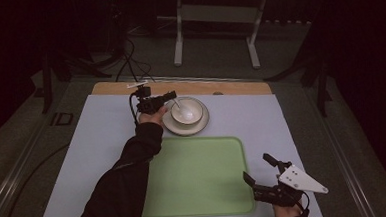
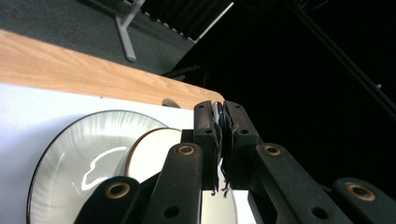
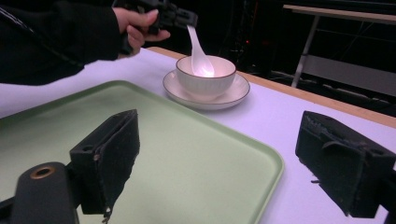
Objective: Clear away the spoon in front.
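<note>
My left gripper (image 1: 171, 96) was pinched shut on the handle of the white ceramic spoon (image 3: 200, 55), whose scoop hung just inside the white ribbed bowl (image 3: 205, 77) on its dark-rimmed saucer (image 3: 206, 97). I judged the step as lifting the spoon out; next it needed carrying clear of the rim toward the pale green plastic tray (image 1: 197, 176). My right gripper (image 1: 258, 171) hovered spread and empty beside the tray's right edge.

A white spoon (image 3: 198, 49) hangs handle-up, its tip inside the white bowl (image 3: 205, 74).
</note>
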A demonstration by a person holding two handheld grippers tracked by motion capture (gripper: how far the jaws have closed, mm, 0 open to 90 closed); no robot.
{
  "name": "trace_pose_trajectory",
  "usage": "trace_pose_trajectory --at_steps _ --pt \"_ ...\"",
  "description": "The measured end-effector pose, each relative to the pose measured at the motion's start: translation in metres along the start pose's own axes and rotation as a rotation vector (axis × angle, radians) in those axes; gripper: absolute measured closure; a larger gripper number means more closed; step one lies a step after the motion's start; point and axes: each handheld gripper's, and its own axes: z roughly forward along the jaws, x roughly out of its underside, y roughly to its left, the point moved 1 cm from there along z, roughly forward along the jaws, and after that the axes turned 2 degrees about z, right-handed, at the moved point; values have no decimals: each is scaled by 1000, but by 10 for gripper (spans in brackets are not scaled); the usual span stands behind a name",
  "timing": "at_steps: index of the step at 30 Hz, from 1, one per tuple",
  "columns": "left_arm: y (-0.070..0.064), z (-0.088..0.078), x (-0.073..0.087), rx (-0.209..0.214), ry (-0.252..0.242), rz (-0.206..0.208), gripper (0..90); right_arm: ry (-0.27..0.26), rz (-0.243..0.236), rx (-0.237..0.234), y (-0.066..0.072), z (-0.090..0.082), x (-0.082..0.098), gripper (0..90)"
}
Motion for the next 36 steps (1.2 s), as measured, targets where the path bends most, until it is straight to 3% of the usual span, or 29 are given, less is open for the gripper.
trace_pose_trajectory --at_steps 8,15,25,36 --pt "-20 -11 -12 7 21 65 847 4 2 3 0 1 0 134" --pt "-35 -21 -19 24 61 70 847 1 2 2 0 1 0 134" --pt "-62 -51 -32 60 108 144 847 6 9 -1 0 2 1 134" --pt "-93 -78 -29 127 212 241 847 8 3 -4 2 3 1 134"
